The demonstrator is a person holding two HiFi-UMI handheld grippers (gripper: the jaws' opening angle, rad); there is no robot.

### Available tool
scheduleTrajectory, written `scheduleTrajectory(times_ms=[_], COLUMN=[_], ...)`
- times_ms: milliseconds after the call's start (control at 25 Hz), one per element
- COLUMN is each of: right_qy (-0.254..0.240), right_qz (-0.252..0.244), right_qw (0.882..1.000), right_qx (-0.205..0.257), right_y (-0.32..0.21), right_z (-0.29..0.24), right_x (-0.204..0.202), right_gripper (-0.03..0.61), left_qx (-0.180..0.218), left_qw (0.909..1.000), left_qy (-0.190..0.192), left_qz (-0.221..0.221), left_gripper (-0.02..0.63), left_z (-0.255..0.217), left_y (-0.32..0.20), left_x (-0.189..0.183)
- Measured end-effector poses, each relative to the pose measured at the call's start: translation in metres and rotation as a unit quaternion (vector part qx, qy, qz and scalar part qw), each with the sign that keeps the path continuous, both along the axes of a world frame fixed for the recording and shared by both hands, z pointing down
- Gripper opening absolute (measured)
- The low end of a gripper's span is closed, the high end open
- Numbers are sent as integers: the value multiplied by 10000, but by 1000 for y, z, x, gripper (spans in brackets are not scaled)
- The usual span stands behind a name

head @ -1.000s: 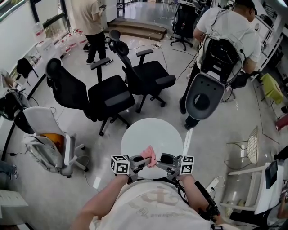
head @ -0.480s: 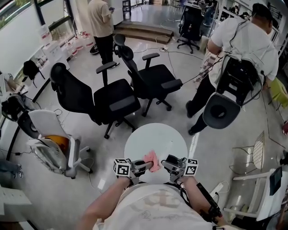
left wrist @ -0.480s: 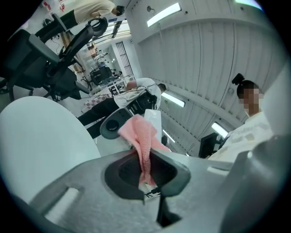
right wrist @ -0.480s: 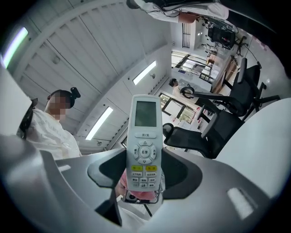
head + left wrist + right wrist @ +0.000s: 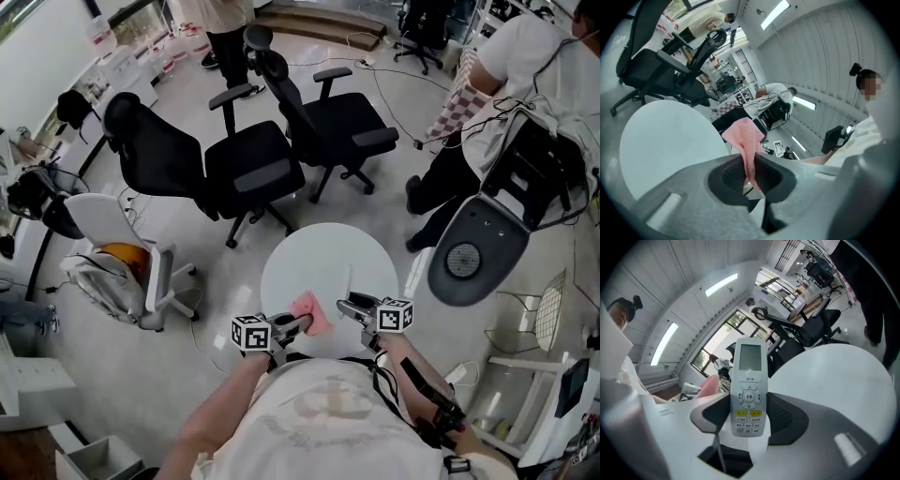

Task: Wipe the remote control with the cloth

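Observation:
My left gripper point(image 5: 302, 322) is shut on a pink cloth point(image 5: 312, 312), which sticks up from between its jaws point(image 5: 746, 140). My right gripper point(image 5: 349, 305) is shut on a white remote control point(image 5: 749, 394), held upright with its screen and buttons facing the right gripper view. In the head view the remote point(image 5: 350, 278) shows only as a thin edge. Both grippers hover close together over the near edge of the round white table point(image 5: 319, 258). From the right gripper view, the cloth point(image 5: 708, 384) shows just left of the remote, apart from it.
Two black office chairs point(image 5: 253, 173) point(image 5: 333, 131) stand beyond the table. A white chair point(image 5: 112, 272) is at the left. A person carrying a chair with a grey shell point(image 5: 478, 244) stands at the right. Cables lie on the floor behind.
The head view has shifted and the table sits a little higher in it. Both grippers keep their hold and stay side by side. The person at the right has moved further right.

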State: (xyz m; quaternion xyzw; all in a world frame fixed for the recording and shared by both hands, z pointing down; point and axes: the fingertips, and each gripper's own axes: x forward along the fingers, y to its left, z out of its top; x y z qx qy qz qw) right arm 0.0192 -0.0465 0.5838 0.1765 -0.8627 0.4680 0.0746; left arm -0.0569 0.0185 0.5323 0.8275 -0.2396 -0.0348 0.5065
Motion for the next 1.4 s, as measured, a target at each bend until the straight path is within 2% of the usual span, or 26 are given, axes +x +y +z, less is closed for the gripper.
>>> scheduleTrajectory(times_ms=[200,320,400,520,680,840,960,1080,1160,1280,1400], right_qy=[1140,1812,2339,3154,4141,4600,4776,4816,4742,4572,4324], right_qz=[-242,-622,-805,-972,-1582,-2053,-2258,-2392,-2434,-2378,-2193], right_qw=[9927,9810,9686,9439,8956,8596,8425,8348,8371,8483,8675], right_qx=[-298,-297,-254,-89,382,857,1054,1184,1230,1216,1114], right_y=[-5,-5,-8,-18,-27,-35,-39,-38,-37,-34,-31], right_z=[64,95,113,135,158,165,166,167,166,161,156], right_x=[4,2,6,15,21,19,17,14,13,14,16], right_gripper=[250,250,250,250,250,250,253,253,256,259,262], left_qx=[-266,-375,-446,-519,-668,-763,-794,-810,-791,-765,-733], left_qw=[9976,9958,9946,9927,9882,9850,9845,9848,9853,9860,9865], left_qy=[-497,-606,-656,-705,-791,-883,-936,-960,-967,-1007,-1037], left_qz=[-401,-574,-671,-824,-1127,-1271,-1252,-1204,-1168,-1086,-1031], left_gripper=[20,20,20,20,20,20,20,19,20,20,20], left_z=[25,30,31,34,37,34,37,39,36,33,31], left_y=[3,14,21,36,50,55,55,54,52,50,49], left_x=[-10,-12,-14,-18,-26,-29,-27,-25,-23,-19,-16])
